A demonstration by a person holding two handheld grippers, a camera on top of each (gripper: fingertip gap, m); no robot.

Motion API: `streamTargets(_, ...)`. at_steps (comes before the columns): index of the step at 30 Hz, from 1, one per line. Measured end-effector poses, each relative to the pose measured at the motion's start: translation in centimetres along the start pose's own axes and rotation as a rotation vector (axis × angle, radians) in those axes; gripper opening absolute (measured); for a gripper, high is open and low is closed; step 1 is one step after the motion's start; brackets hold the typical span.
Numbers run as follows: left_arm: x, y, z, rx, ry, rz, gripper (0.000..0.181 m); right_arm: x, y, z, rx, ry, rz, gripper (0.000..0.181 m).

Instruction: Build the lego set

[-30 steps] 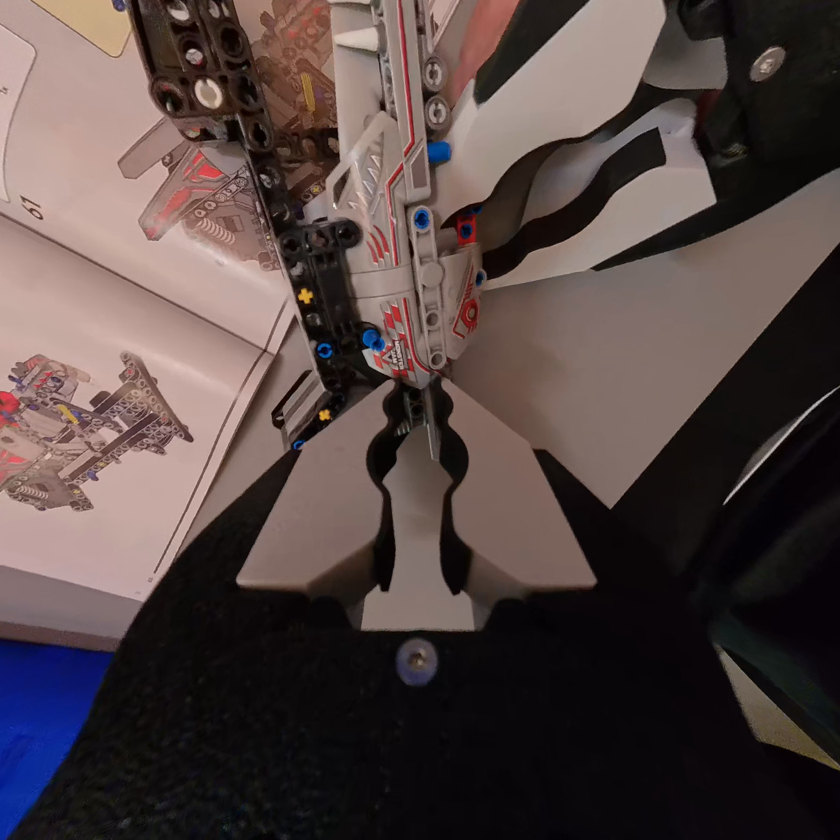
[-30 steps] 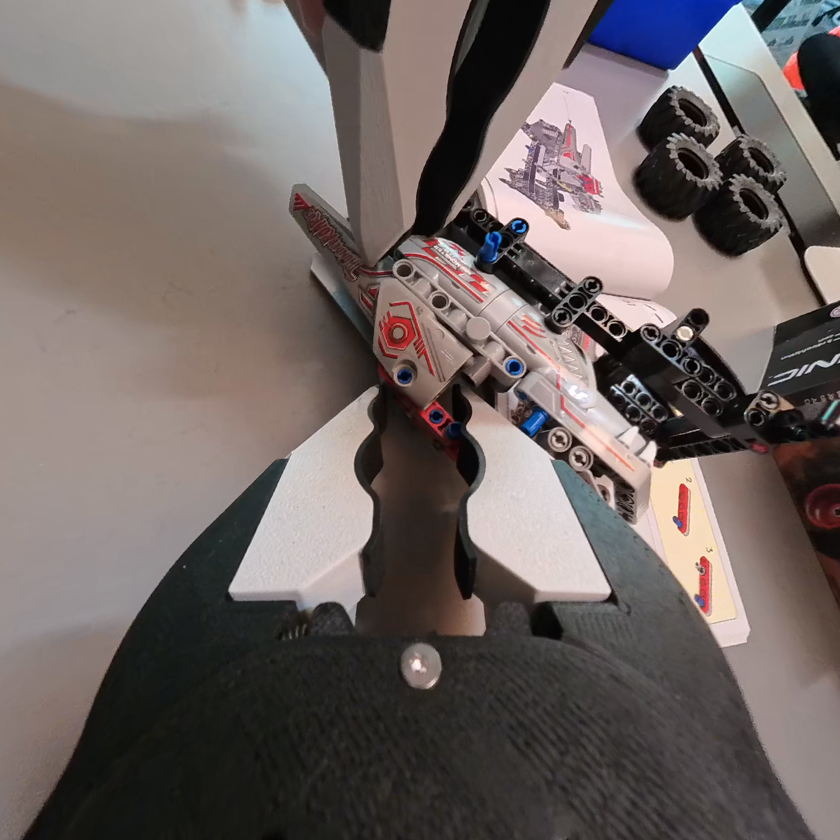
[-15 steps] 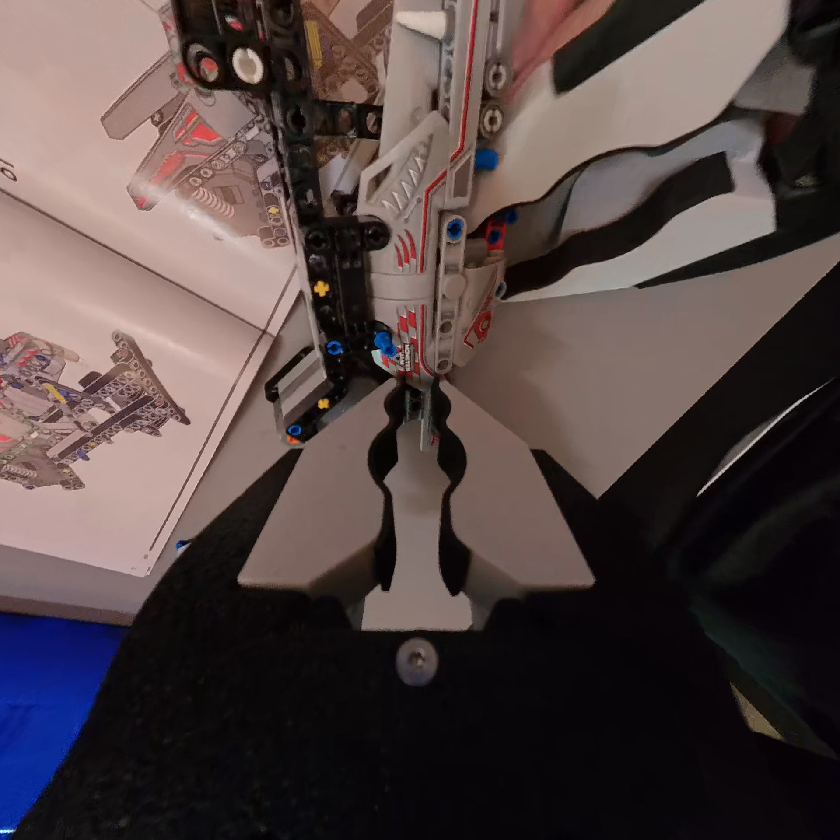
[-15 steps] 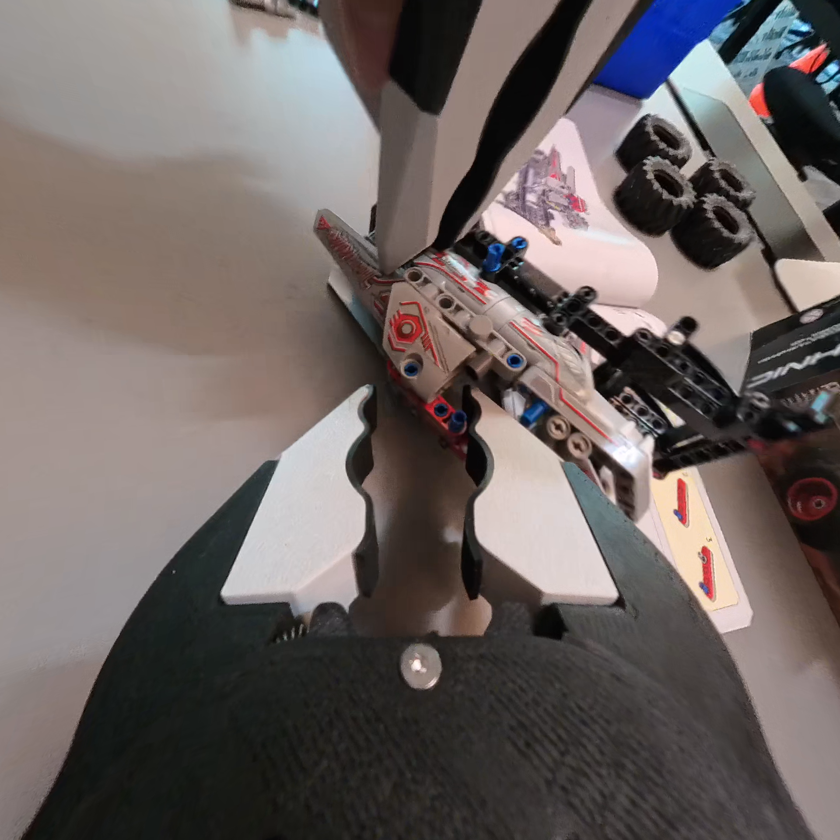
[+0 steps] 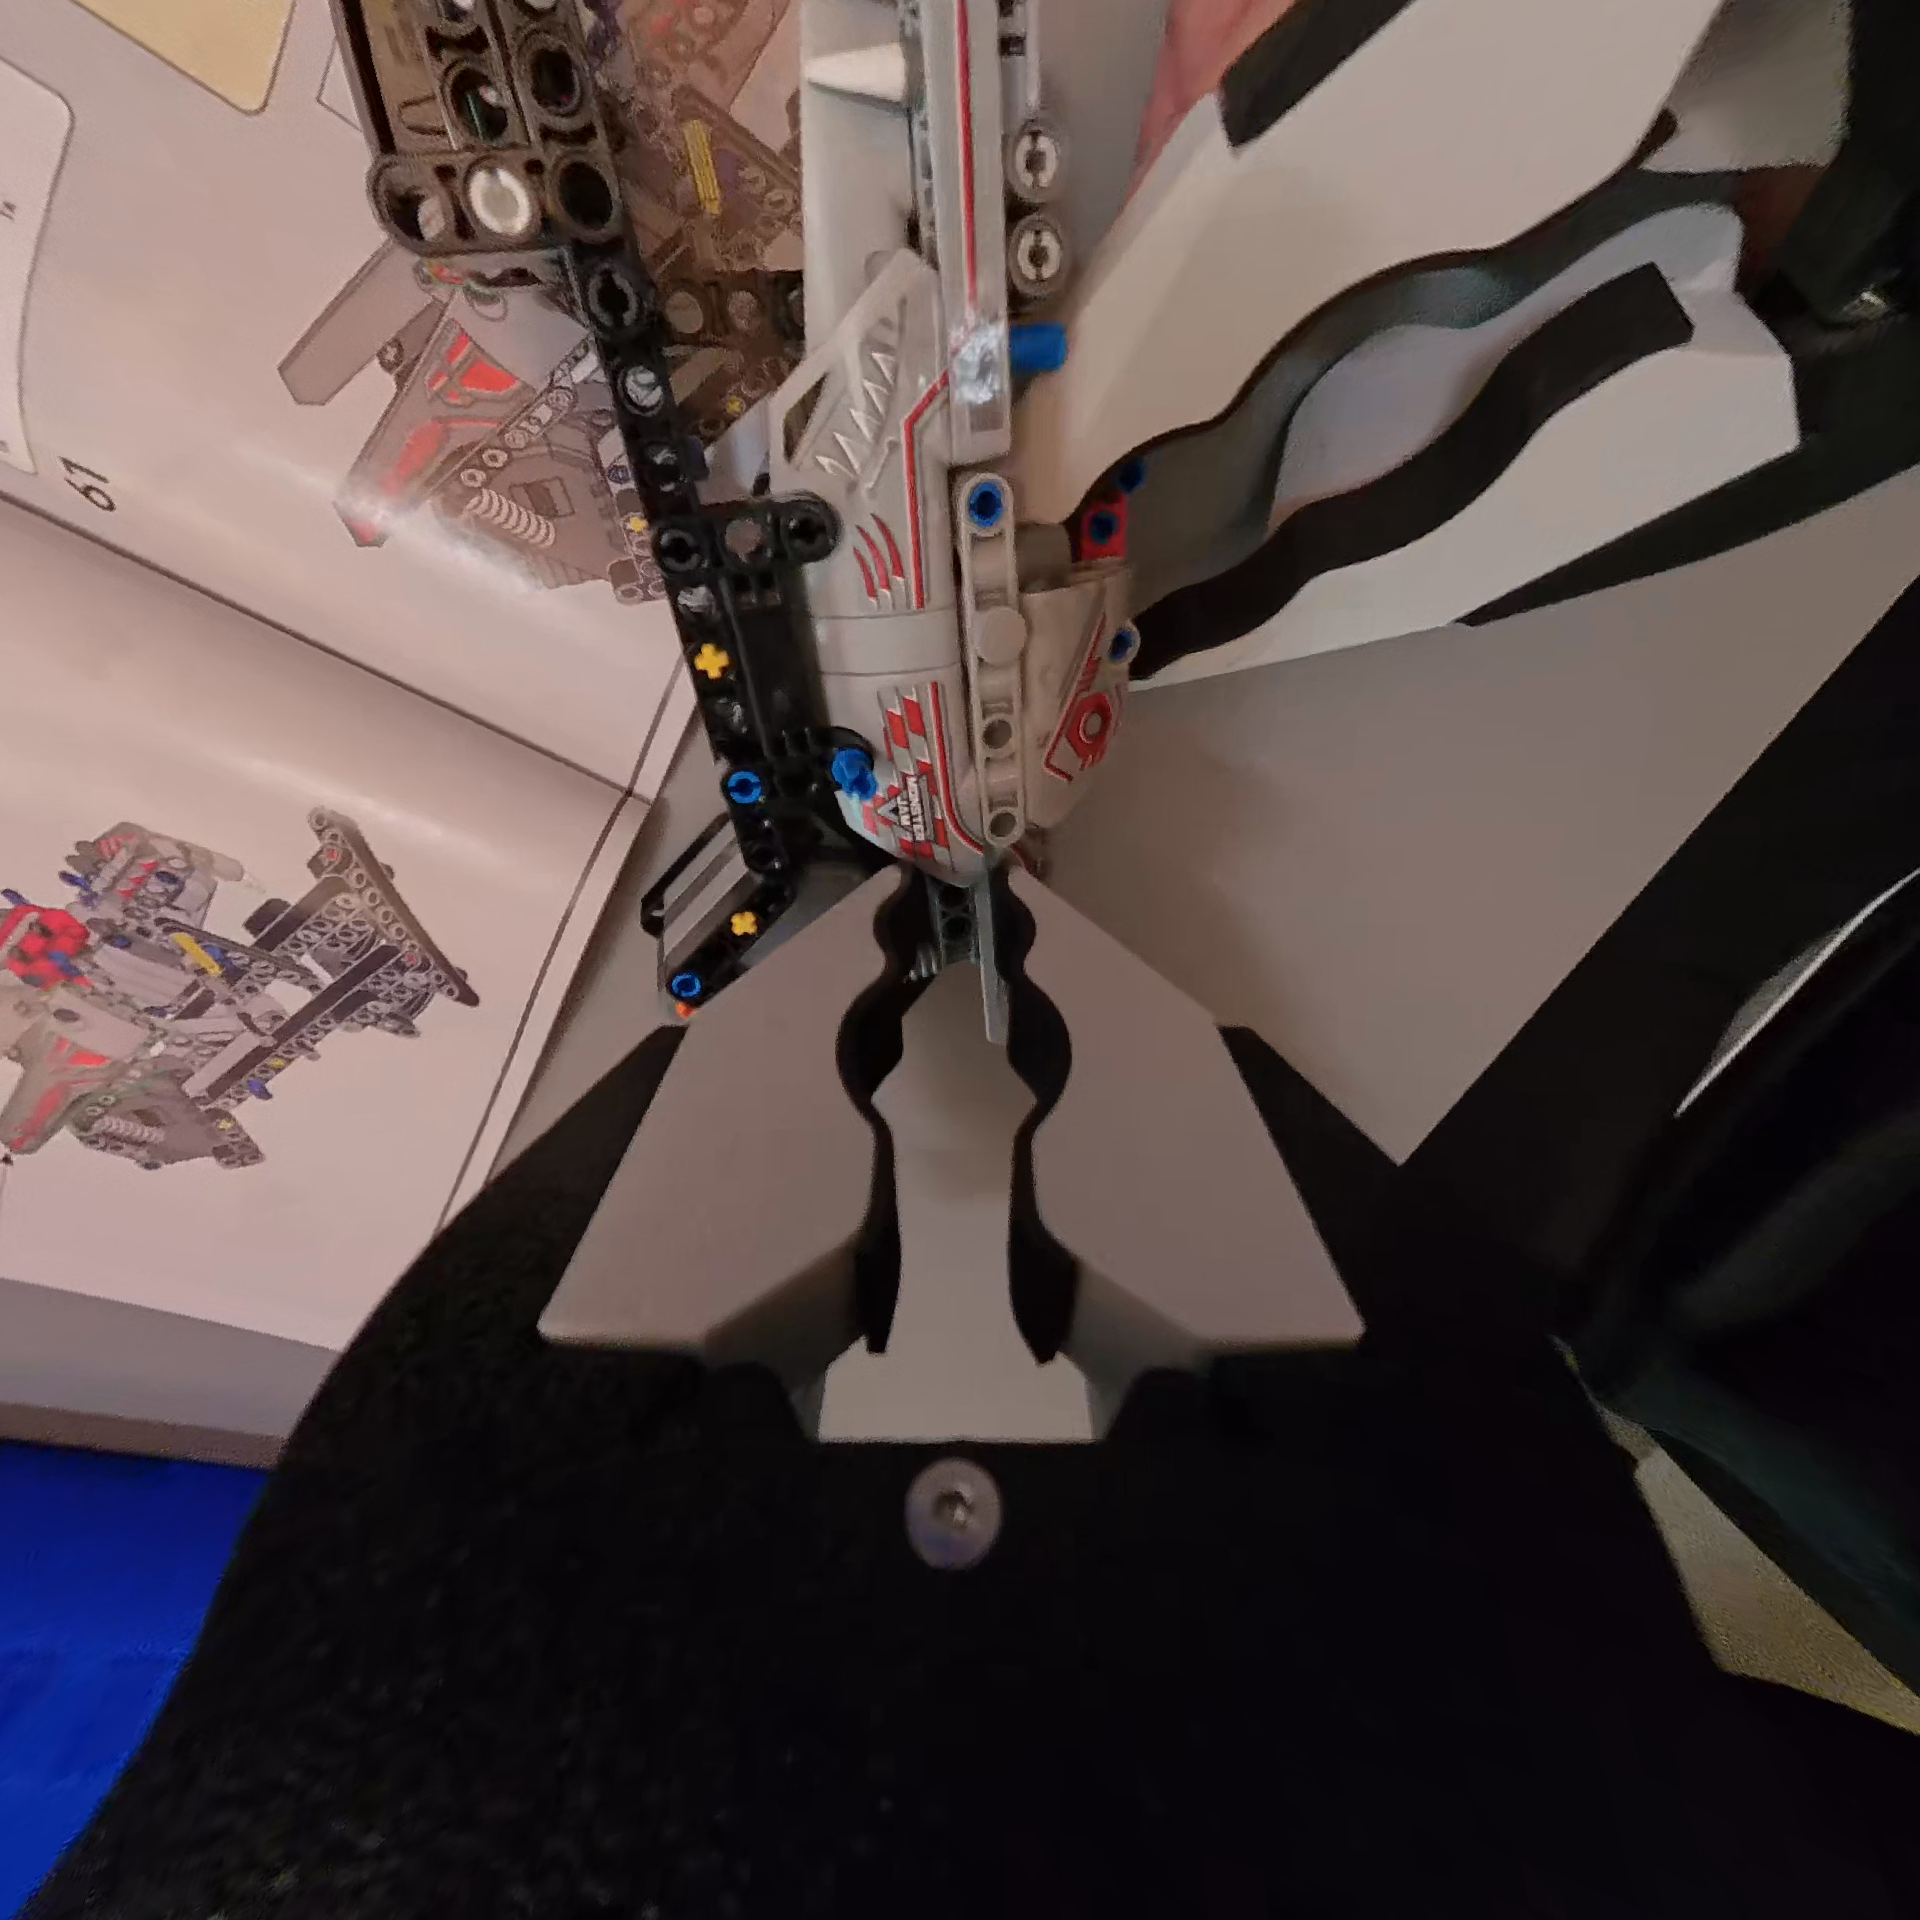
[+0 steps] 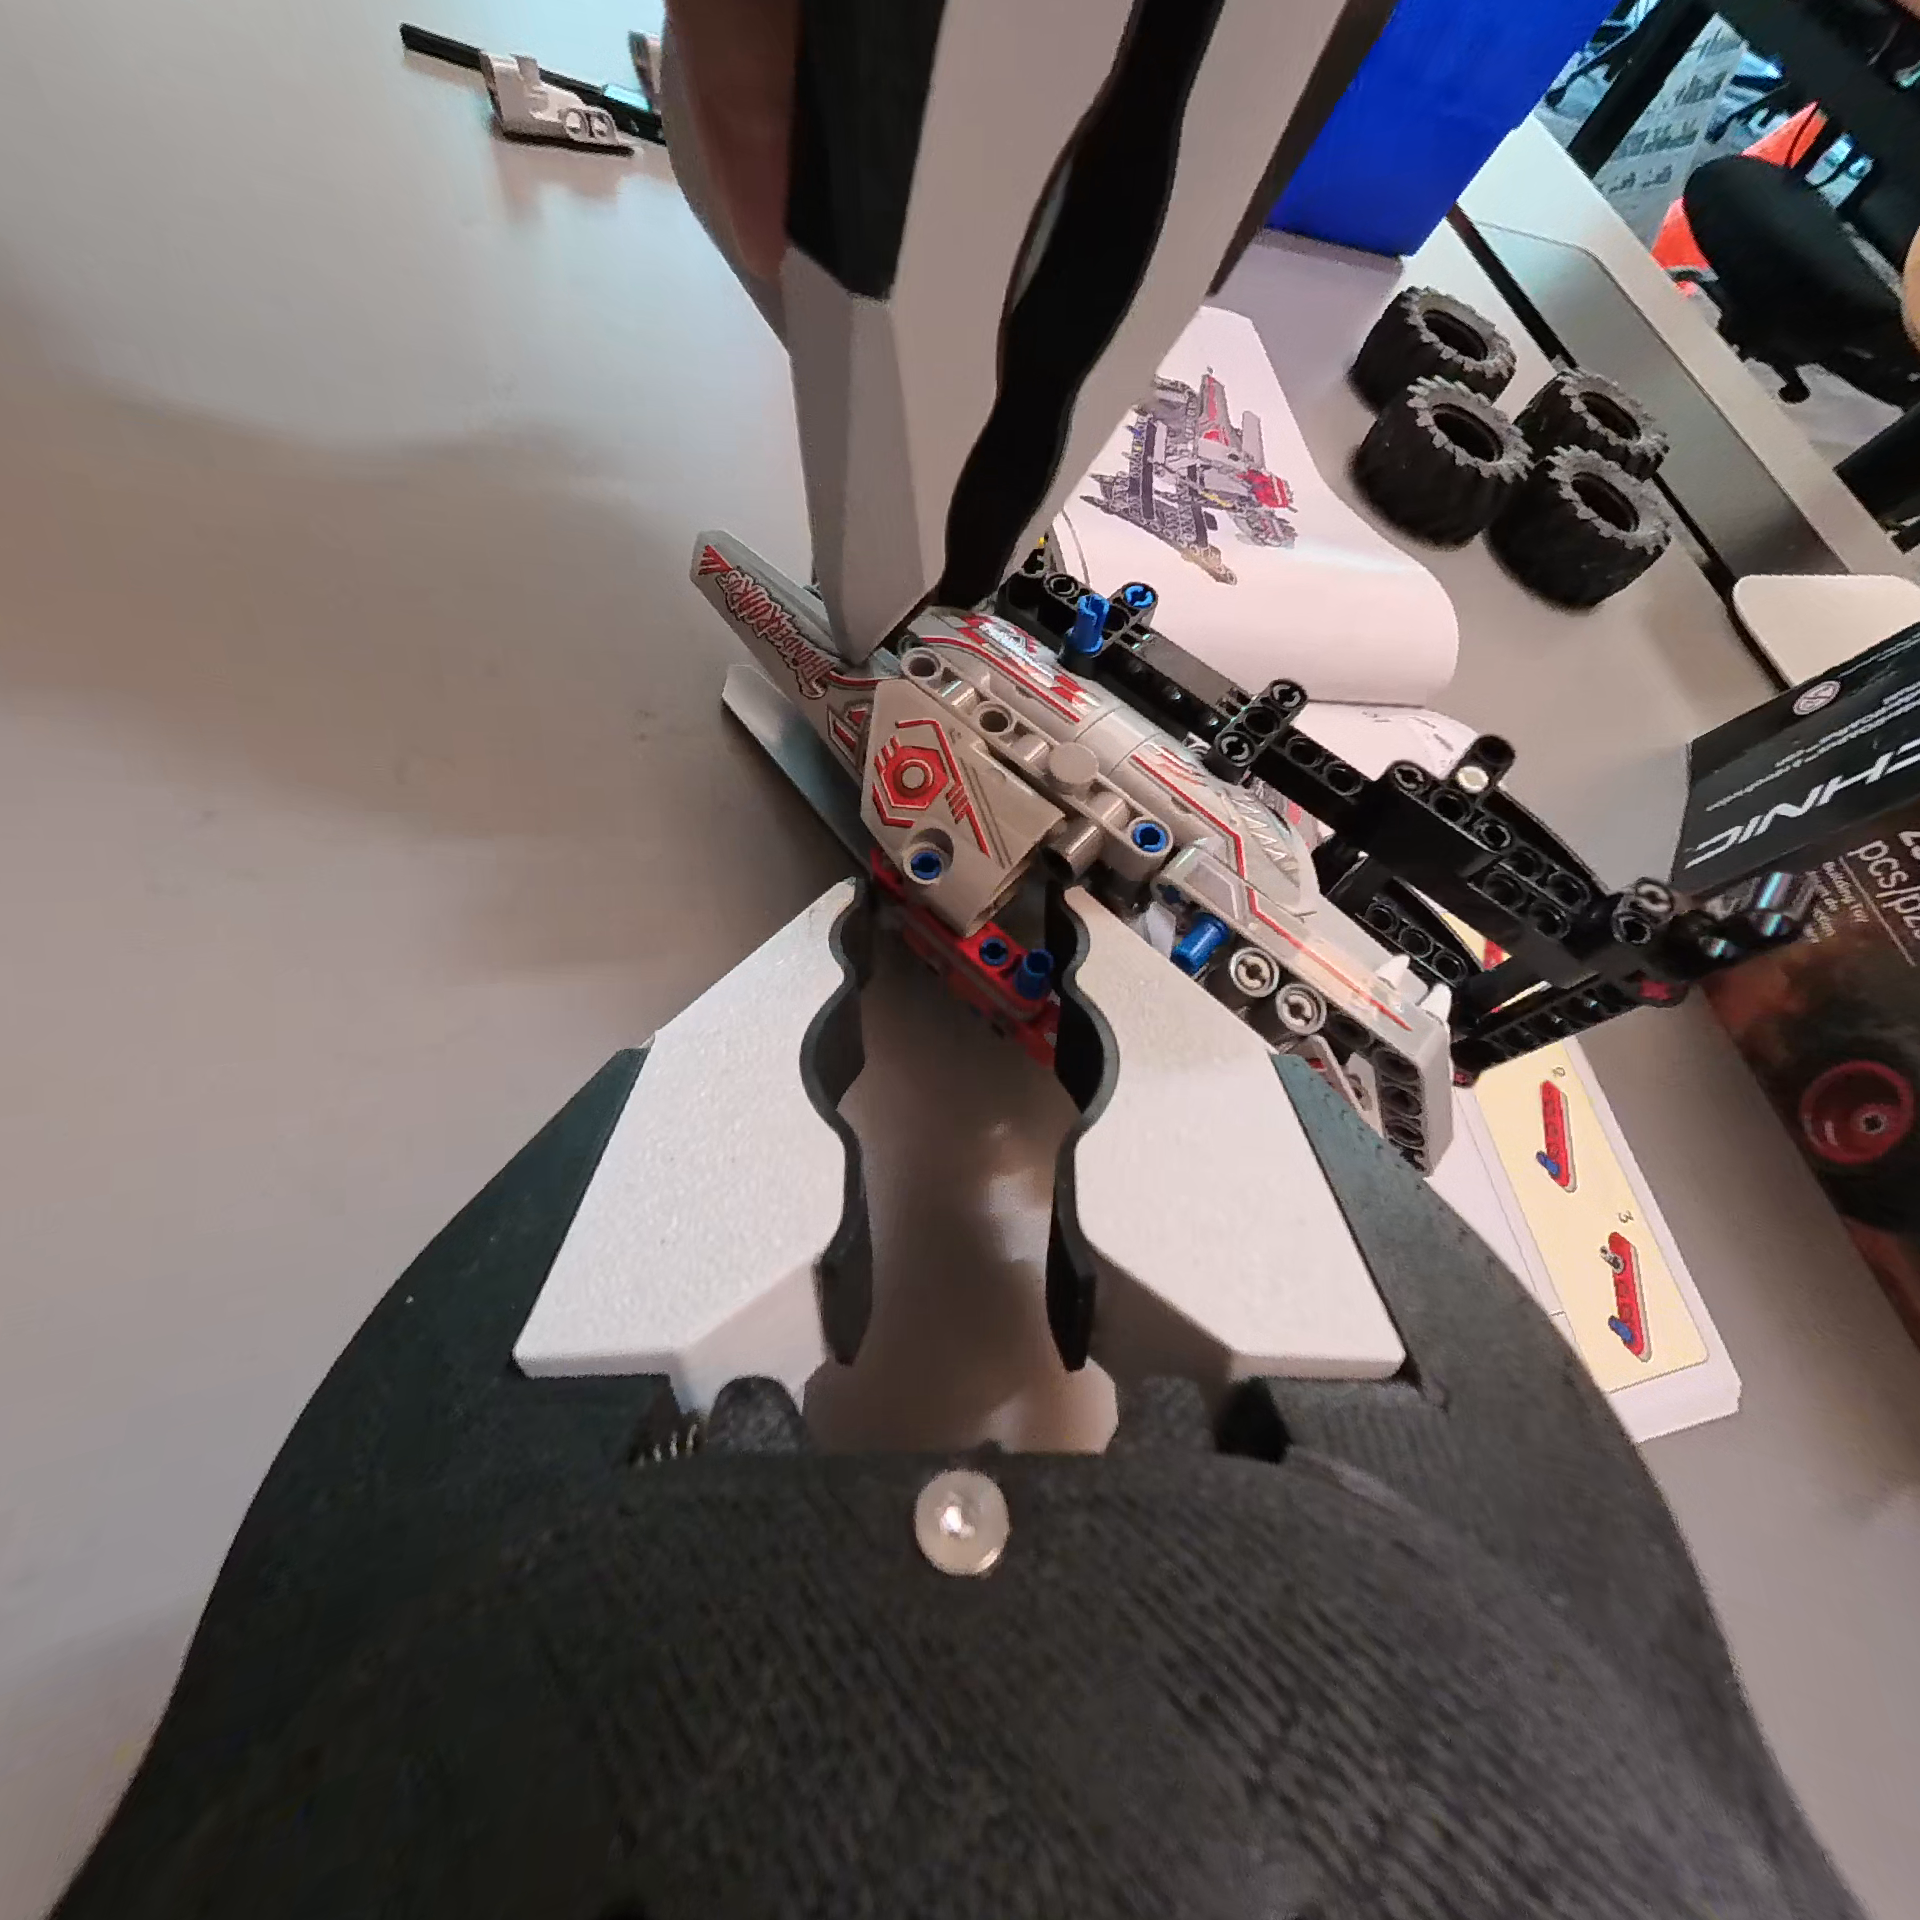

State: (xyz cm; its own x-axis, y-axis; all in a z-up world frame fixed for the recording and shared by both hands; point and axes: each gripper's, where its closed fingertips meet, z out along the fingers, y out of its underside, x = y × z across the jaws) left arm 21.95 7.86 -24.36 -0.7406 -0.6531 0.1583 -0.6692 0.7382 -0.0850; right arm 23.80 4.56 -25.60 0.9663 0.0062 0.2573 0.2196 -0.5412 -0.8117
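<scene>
While the left gripper (image 5: pixel 954 940) is clamped down on a thin grey fin at the tail end of the lego model (image 5: pixel 914 582), the right gripper (image 6: pixel 961 935) sits at the model's side with its fingers spread apart, a red beam (image 6: pixel 977 971) with blue pins poking into the gap between them. I can't really tell if either right fingertip is touching that beam, it's super close though.

From the right wrist view you can see the left gripper coming down from above, tips pinching right where the printed grey fin (image 6: pixel 764 623) meets the body. The model itself is a half-built grey vehicle shell with red stripe stickers, tilted, with a black beam frame (image 6: pixel 1455 831) sticking out toward the far right. Its low end rests on or just above the grey table (image 6: pixel 312 727), hard to say which.

Further out: the open instruction booklet (image 5: pixel 260 727) lies on the table just beside the model, partly under the black frame. Four chunky black tires (image 6: pixel 1507 457) are bunched together beyond the booklet, well apart from the grippers. A dark set box (image 6: pixel 1829 935) sits at the right edge, near the frame's tip. A couple of loose grey parts (image 6: pixel 561 104) lie way off at the far end of the table, and there's a blue bin (image 6: pixel 1434 114) behind the booklet.
</scene>
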Motion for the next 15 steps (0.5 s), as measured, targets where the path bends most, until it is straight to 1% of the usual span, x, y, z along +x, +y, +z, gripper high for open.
streamTargets(3, 0.1, 0.2, -0.3, 0.015, -0.024, 0.036, 0.01, 0.0, 0.0, 0.0, -0.002, -0.012, 0.013, 0.031)
streamTargets(4, 0.2, 0.2, -0.6, 0.024, -0.036, 0.054, 0.007, 0.0, 0.1, 0.0, -0.002, -0.014, 0.015, 0.031)
streamTargets(6, 0.2, -0.3, -1.3, 0.064, -0.059, 0.085, 0.005, 0.0, 0.1, 0.0, -0.003, -0.018, 0.018, 0.031)
streamTargets(8, -0.8, -1.0, -1.9, 0.092, -0.129, 0.115, 0.005, 0.0, 0.1, 0.0, -0.004, -0.024, 0.022, 0.03)
streamTargets(10, -1.5, -1.0, -1.9, 0.083, -0.173, 0.151, 0.005, -0.1, 0.1, 0.0, -0.006, -0.027, 0.022, 0.03)
streamTargets(12, -1.3, -1.1, -1.7, 0.077, -0.158, 0.172, 0.007, -0.1, 0.2, 0.0, -0.009, -0.028, 0.023, 0.03)
streamTargets(15, -0.8, -1.8, -2.0, 0.117, -0.159, 0.27, 0.01, -0.1, 0.3, 0.0, -0.016, -0.03, 0.024, 0.03)
